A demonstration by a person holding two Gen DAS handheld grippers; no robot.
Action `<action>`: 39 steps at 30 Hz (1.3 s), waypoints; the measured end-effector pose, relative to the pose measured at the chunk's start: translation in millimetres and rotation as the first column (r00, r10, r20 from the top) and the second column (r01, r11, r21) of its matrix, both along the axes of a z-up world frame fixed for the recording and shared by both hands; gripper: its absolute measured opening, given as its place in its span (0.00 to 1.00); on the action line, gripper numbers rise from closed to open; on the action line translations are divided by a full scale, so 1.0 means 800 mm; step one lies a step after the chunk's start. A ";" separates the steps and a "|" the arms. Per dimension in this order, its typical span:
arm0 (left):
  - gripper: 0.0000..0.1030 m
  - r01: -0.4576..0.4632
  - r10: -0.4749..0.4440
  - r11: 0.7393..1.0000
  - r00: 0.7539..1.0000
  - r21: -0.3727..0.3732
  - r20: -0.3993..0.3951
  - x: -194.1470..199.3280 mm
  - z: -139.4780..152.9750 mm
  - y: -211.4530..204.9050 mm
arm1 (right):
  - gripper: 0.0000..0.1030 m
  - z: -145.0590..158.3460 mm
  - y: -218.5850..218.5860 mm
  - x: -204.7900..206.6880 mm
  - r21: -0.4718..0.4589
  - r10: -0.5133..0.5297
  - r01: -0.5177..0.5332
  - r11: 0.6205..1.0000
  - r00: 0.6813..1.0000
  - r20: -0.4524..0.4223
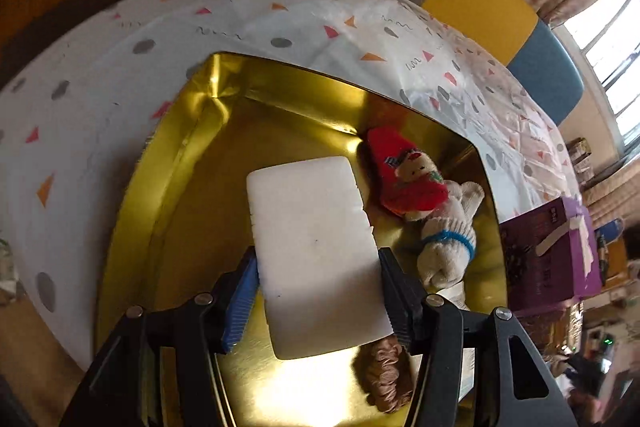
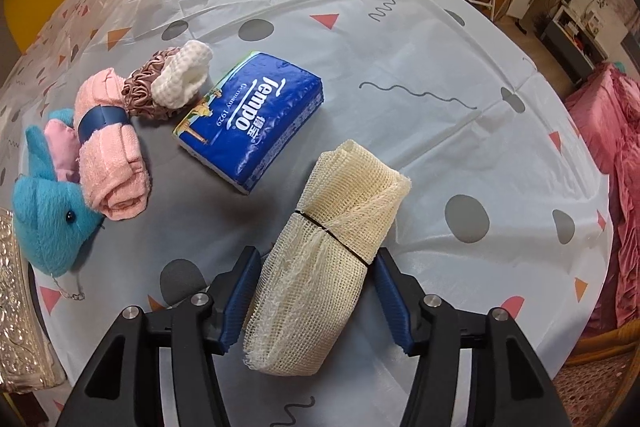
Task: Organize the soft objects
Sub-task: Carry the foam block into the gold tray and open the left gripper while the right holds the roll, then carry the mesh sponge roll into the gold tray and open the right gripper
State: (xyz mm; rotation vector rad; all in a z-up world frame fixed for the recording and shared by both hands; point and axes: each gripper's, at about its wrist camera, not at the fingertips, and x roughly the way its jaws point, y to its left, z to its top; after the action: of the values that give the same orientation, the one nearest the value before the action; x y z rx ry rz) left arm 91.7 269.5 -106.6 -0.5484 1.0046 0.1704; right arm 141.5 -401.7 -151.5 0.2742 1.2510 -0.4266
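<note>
In the left wrist view my left gripper (image 1: 316, 291) is shut on a white foam sponge block (image 1: 312, 251), held over a gold tray (image 1: 168, 163). In the tray lie a red sock with a bear face (image 1: 404, 171), a white sock with blue trim (image 1: 448, 247) and a brown scrunchie (image 1: 384, 375). In the right wrist view my right gripper (image 2: 316, 291) straddles a rolled cream mesh cloth (image 2: 332, 255) lying on the table; its jaws stand open, close to the cloth's sides. Beyond lie a blue Tempo tissue pack (image 2: 252, 115), a pink rolled towel (image 2: 108, 143), a blue plush dolphin (image 2: 48, 203), and a brown scrunchie (image 2: 144, 95) with a white one (image 2: 184, 75).
The table wears a white cloth with grey dots and coloured triangles (image 2: 400, 47). A purple box (image 1: 548, 255) stands right of the tray. Coloured chair backs (image 1: 480, 3) line the far table edge. A silvery embossed object (image 2: 16, 299) sits at the left edge.
</note>
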 end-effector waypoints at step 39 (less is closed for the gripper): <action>0.83 0.012 -0.065 0.956 0.983 0.293 0.173 -0.098 0.054 -0.074 | 0.45 0.039 -0.007 -0.006 0.019 0.000 -0.002 1.000 0.991 0.131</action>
State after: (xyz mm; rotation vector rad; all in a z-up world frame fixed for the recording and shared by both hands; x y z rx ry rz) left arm 13.3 210.7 -63.1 -0.2686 0.7947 0.2254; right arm 136.5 -407.0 -120.1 0.3130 1.1273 -0.3899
